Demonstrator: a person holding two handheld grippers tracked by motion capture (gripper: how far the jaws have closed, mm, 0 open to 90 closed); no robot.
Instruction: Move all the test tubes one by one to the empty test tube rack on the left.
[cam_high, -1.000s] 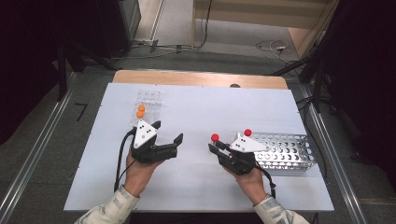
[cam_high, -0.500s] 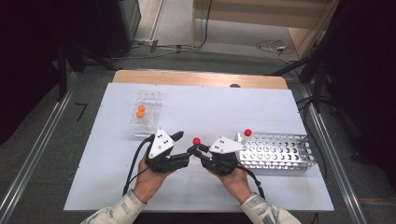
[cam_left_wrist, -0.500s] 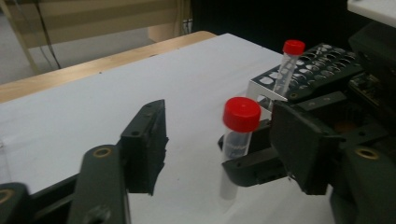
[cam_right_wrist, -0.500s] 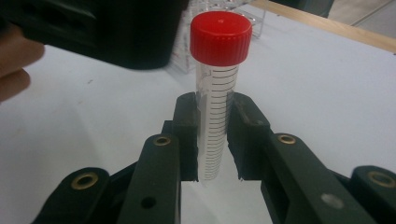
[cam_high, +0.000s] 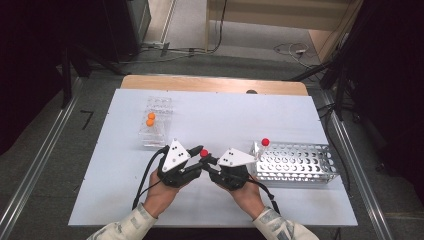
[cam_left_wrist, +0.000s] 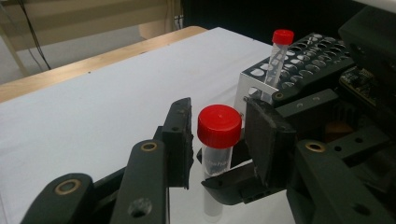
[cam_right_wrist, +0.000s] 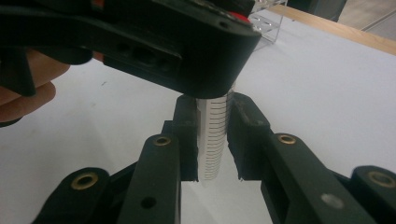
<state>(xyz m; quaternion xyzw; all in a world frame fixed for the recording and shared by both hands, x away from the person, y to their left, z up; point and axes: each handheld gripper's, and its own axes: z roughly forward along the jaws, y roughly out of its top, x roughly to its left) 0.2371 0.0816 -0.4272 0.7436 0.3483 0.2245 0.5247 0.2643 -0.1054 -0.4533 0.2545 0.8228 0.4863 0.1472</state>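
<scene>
- My right gripper (cam_high: 212, 161) is clamped on the clear, graduated body of a red-capped tube (cam_left_wrist: 218, 140); in the right gripper view the tube (cam_right_wrist: 214, 135) sits upright between both pads, touching each.
- My left gripper (cam_high: 197, 156) has its jaws either side of the tube's red cap (cam_high: 204, 153); they have just been closing in on it. In the left gripper view there's a thin gap on the left jaw's side, so I can't tell if the pads press on the cap yet.
- The two grippers meet nose to nose over the near middle of the white table (cam_high: 225, 115), with the tube held just above the surface between them.
- Just right of my right hand (cam_high: 245, 192): a metal tube rack (cam_high: 300, 164), with one more red-capped tube (cam_high: 264, 145) standing slightly tilted in its near-left corner hole.
- Farther off to the left, well apart from the grippers: a clear plastic rack (cam_high: 156, 120) holding two orange-capped tubes (cam_high: 150, 119).
- My left hand (cam_high: 160, 192) is behind the left gripper, its cable (cam_high: 145, 180) trailing towards me.
</scene>
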